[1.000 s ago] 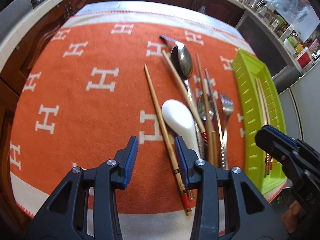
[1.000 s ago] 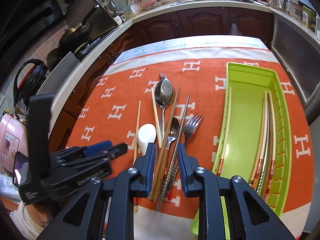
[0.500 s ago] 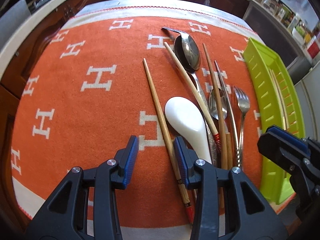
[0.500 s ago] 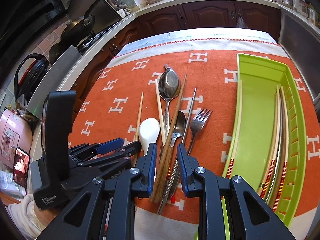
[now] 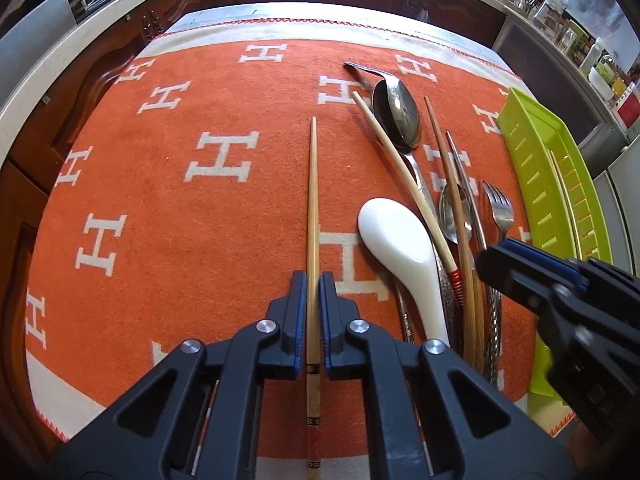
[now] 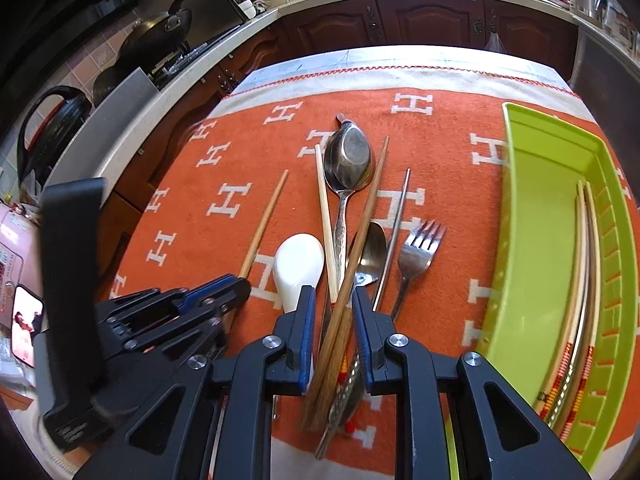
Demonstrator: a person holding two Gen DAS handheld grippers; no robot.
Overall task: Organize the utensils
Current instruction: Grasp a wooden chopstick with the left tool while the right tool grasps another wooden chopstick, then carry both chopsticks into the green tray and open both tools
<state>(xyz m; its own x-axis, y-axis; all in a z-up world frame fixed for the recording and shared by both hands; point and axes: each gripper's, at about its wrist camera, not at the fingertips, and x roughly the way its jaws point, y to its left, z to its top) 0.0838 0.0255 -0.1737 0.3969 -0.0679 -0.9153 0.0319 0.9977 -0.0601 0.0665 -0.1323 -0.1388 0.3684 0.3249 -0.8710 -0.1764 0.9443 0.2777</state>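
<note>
My left gripper is shut on a light bamboo chopstick that lies on the orange cloth. My right gripper is open, its jaws either side of a dark wooden chopstick in the utensil pile. The pile holds a white ceramic spoon, a large steel spoon, a smaller spoon, a fork, a metal chopstick and another bamboo chopstick. The green tray to the right holds several chopsticks.
The orange cloth with white H marks covers the table. Dark cabinets and a counter run behind. A stove with pans and a kettle stand at the left.
My left gripper moved right and closed on the bamboo chopstick, which now points straight ahead. My right gripper came lower and closer over the pile.
</note>
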